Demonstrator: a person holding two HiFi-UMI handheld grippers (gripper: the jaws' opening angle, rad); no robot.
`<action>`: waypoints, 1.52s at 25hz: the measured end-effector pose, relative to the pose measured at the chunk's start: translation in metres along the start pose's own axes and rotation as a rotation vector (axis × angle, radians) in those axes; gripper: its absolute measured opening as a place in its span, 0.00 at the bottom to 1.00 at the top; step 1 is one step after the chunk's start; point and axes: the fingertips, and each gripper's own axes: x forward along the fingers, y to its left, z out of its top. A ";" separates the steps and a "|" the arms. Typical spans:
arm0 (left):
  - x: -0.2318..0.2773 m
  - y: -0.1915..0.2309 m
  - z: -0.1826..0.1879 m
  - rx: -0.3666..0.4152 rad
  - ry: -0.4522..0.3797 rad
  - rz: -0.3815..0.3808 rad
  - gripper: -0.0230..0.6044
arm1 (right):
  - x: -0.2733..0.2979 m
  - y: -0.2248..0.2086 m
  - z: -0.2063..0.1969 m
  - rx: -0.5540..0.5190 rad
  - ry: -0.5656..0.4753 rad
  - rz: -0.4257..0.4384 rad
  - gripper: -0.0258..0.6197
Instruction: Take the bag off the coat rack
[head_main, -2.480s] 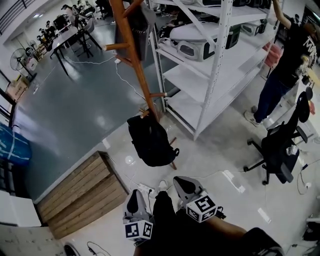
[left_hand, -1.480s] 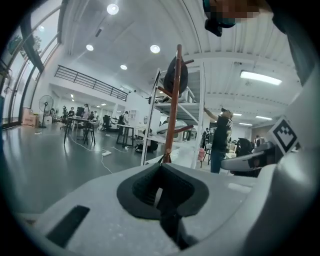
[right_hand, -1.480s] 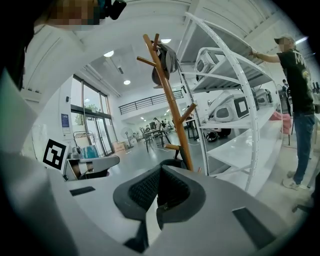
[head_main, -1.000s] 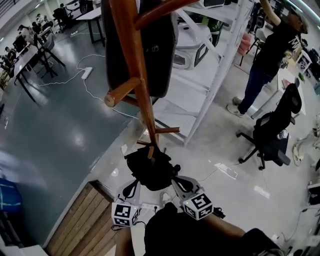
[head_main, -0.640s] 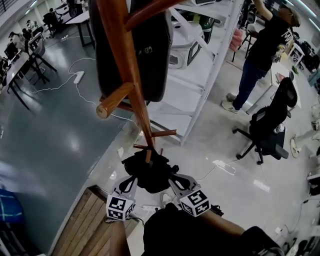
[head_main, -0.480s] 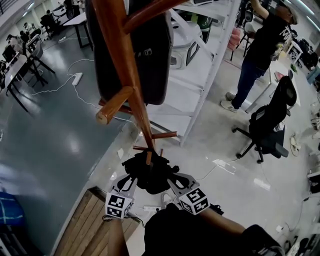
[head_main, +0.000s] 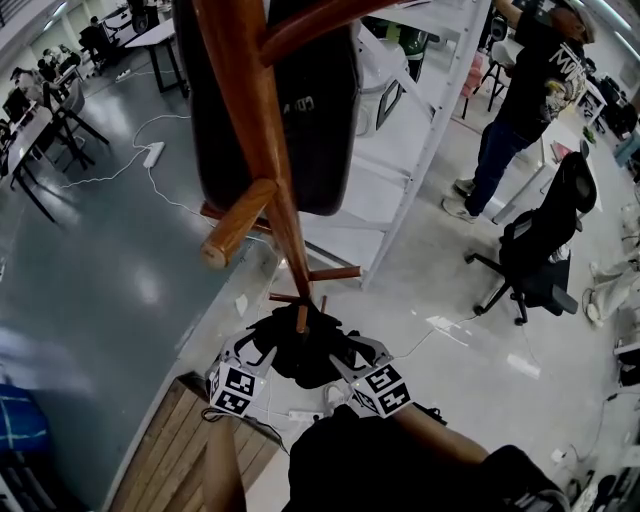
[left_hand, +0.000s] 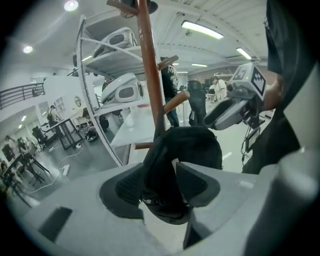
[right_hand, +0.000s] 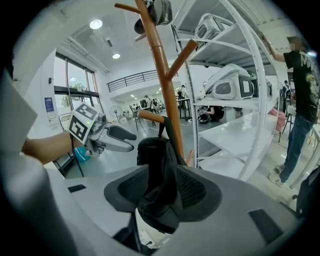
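A black backpack (head_main: 305, 350) hangs low on the wooden coat rack (head_main: 265, 150), its strap over a short lower peg. My left gripper (head_main: 258, 352) is at the bag's left side, my right gripper (head_main: 347, 357) at its right side. In the left gripper view the bag (left_hand: 185, 145) reaches in between the jaws of the left gripper (left_hand: 160, 185), which are opening. In the right gripper view dark bag fabric (right_hand: 152, 155) fills the gap of the right gripper (right_hand: 160, 192), whose jaws are opening too. A second black bag (head_main: 310, 110) hangs higher on the rack.
White metal shelving (head_main: 420, 150) stands right behind the rack. A person (head_main: 530, 90) reaches up at the far right, beside a black office chair (head_main: 545, 250). A wooden platform (head_main: 180, 450) lies at the lower left, and cables (head_main: 300, 415) run near the rack's foot.
Both grippers have come up against the two sides of the low backpack. Their jaws, narrow in the earlier frames, have spread apart around the bag.
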 end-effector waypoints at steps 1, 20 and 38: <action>0.003 0.002 0.000 0.008 0.012 0.000 0.37 | 0.002 -0.002 -0.001 -0.002 0.007 -0.003 0.27; 0.048 0.022 -0.012 0.059 0.105 -0.081 0.37 | 0.027 -0.018 -0.025 -0.009 0.113 -0.001 0.33; 0.067 0.022 -0.021 0.082 0.109 -0.076 0.27 | 0.040 -0.022 -0.037 0.014 0.137 -0.001 0.32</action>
